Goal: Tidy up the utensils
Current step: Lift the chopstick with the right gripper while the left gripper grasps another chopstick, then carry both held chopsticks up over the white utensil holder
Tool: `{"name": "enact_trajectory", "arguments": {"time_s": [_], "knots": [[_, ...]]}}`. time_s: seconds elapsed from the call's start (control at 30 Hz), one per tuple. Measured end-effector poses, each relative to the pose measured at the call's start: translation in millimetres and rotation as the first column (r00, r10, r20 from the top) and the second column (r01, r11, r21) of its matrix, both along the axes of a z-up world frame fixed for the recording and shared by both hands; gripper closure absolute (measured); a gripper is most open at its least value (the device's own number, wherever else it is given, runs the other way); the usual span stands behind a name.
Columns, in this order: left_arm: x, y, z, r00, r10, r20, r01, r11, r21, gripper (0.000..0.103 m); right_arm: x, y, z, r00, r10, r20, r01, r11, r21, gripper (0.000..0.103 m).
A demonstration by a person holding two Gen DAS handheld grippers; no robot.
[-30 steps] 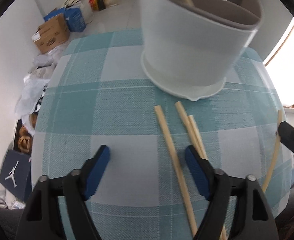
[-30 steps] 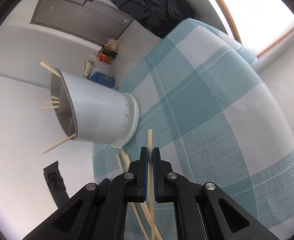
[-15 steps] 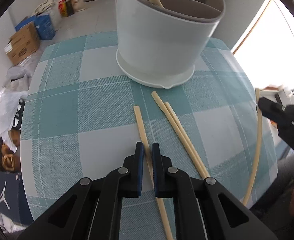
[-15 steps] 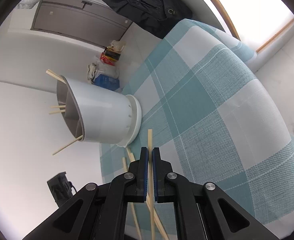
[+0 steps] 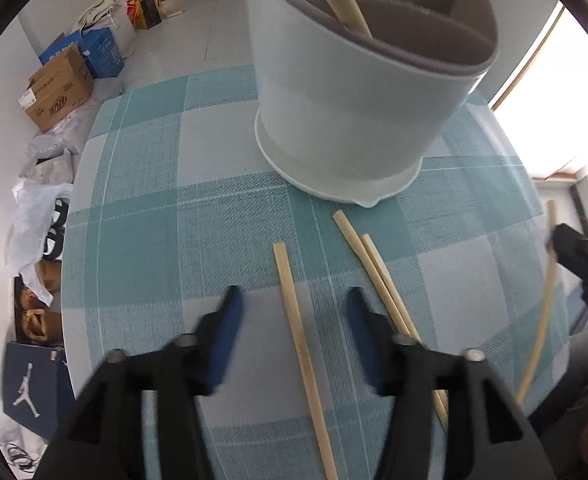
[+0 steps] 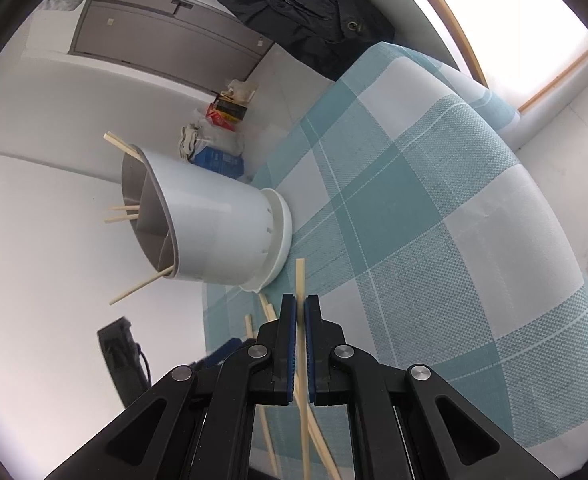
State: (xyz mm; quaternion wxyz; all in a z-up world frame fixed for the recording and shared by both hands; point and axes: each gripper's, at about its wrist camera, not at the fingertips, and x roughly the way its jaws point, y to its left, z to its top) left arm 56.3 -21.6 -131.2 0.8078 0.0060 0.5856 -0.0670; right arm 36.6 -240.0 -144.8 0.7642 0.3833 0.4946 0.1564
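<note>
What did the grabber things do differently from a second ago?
The left hand-held gripper pinched shut on a chopstick lying on the table, and its jaws have just been opening again, so the stick lies loose between them. The right hand-held gripper still clamps its own chopstick. The white holder stayed put.

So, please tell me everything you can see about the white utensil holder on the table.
The utensil holder is a round white tub, plastic by its look, with a grey inner lining split by dividers into compartments. It stands upright in a shallow white drip saucer with a small spout, on the checked tablecloth. Small slots pierce its wall near the base. Several wooden chopsticks already stick out of it. Neither pair of tongs touches it.
</note>
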Motion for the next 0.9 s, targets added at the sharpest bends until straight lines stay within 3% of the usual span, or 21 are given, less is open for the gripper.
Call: {"name": "enact_trajectory", "arguments": {"time_s": [0.07, 0.2, 0.23, 0.3, 0.4, 0.5, 0.63, 0.9], "knots": [[0.7, -3.6, -1.8, 1.000, -0.004, 0.016, 0.003, 0.999, 0.047, 0.051, 0.0, -0.8, 1.4, 1.000, -0.001, 0.005, 0.001, 1.000, -0.003, 0.099], [2.6, 0.5, -3.8, 0.999, 0.005, 0.040, -0.006, 0.999, 0.033, 0.055, -0.6, -1.9, 6.3, 1.000, -0.003, 0.030, 0.004, 1.000, -0.025, 0.099], [1.8, 3.0, -3.3, 0.999, 0.012, 0.047, -0.013, 0.999, 0.030, 0.061, -0.6, -2.0, 8.1, 0.999, -0.002, 0.039, 0.003, 0.999, -0.033, 0.099], [2.6, 4.8, -1.9, 0.999, 0.001, 0.054, -0.003, 1.000, 0.024, 0.100, -0.7, -1.4, 10.9, 0.998, 0.000, 0.058, 0.002, 0.999, -0.041, 0.099], [3.7, 3.1, -0.2, 0.999, -0.008, 0.047, 0.008, 1.000, 0.006, 0.101, 0.1, 1.2, 15.3, 0.996, 0.006, 0.092, -0.002, 0.999, -0.045, 0.099], [4.7, 6.5, 4.7, 0.996, -0.024, 0.086, 0.024, 1.000, 0.000, 0.101, -0.1, 4.8, 19.7, 0.992, 0.012, 0.128, -0.006, 0.999, -0.051, 0.099], [-2.9, 14.6, 23.8, 0.988, 0.006, 0.152, 0.005, 0.997, -0.072, 0.101, -3.1, 10.4, 29.0, 0.982, 0.021, 0.188, -0.008, 0.998, -0.067, 0.099], [-31.6, 23.6, 74.2, 0.937, 0.078, 0.341, -0.008, 0.979, -0.202, 0.101, -13.7, 30.3, 57.2, 0.940, 0.079, 0.331, -0.036, 0.990, -0.136, 0.099]]}}
